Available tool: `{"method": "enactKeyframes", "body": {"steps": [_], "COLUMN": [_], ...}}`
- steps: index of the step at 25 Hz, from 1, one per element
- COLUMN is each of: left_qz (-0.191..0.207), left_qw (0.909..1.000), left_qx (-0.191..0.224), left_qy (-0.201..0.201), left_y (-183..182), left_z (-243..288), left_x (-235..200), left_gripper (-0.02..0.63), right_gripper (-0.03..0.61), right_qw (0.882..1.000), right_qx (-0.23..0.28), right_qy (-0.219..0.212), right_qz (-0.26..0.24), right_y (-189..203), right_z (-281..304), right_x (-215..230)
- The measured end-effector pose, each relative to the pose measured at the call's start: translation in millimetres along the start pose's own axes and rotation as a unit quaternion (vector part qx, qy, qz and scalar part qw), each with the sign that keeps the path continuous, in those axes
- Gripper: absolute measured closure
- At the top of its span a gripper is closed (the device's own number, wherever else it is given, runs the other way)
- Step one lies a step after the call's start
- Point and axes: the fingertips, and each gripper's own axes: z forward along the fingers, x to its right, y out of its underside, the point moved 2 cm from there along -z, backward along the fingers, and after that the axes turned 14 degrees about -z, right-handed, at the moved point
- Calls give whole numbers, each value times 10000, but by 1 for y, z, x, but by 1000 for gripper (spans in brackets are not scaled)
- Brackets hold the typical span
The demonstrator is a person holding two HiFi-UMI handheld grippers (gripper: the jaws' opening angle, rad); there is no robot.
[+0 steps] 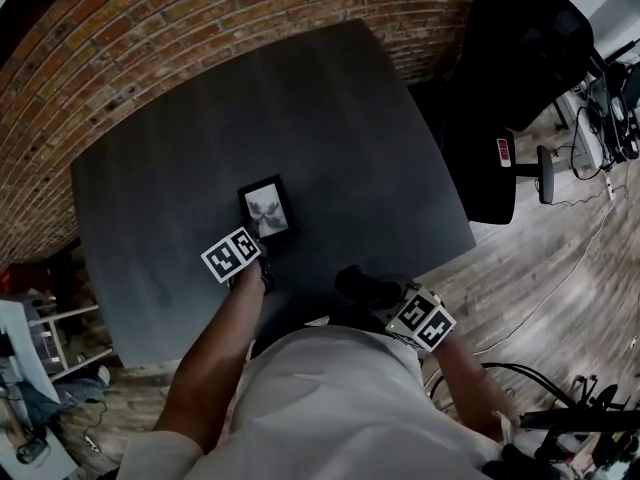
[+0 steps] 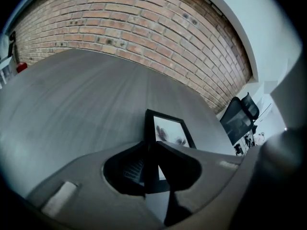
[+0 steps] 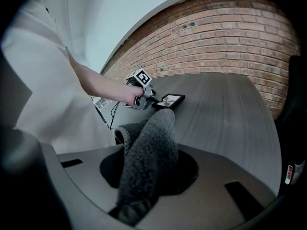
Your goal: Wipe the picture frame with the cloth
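Observation:
A small black picture frame with a pale print lies on the dark table, a little left of its middle. My left gripper is shut on the frame's near edge. In the left gripper view the frame runs out from between the jaws of the left gripper. My right gripper hangs off the table's near edge, to the right of the frame, shut on a dark fleecy cloth. The cloth stands up out of the right gripper and hides its pads. Beyond it I see the left gripper and the frame.
A brick wall borders the table's far side. A black office chair stands at the table's right corner. Cables trail over the wood floor on the right, and a white shelf stands at the lower left.

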Motion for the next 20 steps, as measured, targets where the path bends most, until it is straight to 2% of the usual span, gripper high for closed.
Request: {"method": "enactKeyframes", "body": {"steps": [6, 11, 16, 20], "left_qz": [218, 593, 965, 1151], "left_qw": [9993, 9974, 9950, 9927], "left_qx": [33, 55, 163, 201], "left_qy": [-312, -411, -185, 299], "left_y": [8, 9, 4, 9], "left_z": [17, 14, -10, -47], "left_x": [8, 11, 20, 24], "left_gripper": [535, 528, 496, 495], "right_gripper": [499, 499, 499, 498], "right_qw": [9999, 9996, 9992, 9992], "right_qx": [75, 147, 188, 281], "right_qy": [-129, -240, -347, -263], "right_qz": [-5, 31, -22, -82], "right_y": [16, 25, 26, 16], "right_z": [-5, -4, 3, 11], "right_x": [25, 28, 23, 11]}}
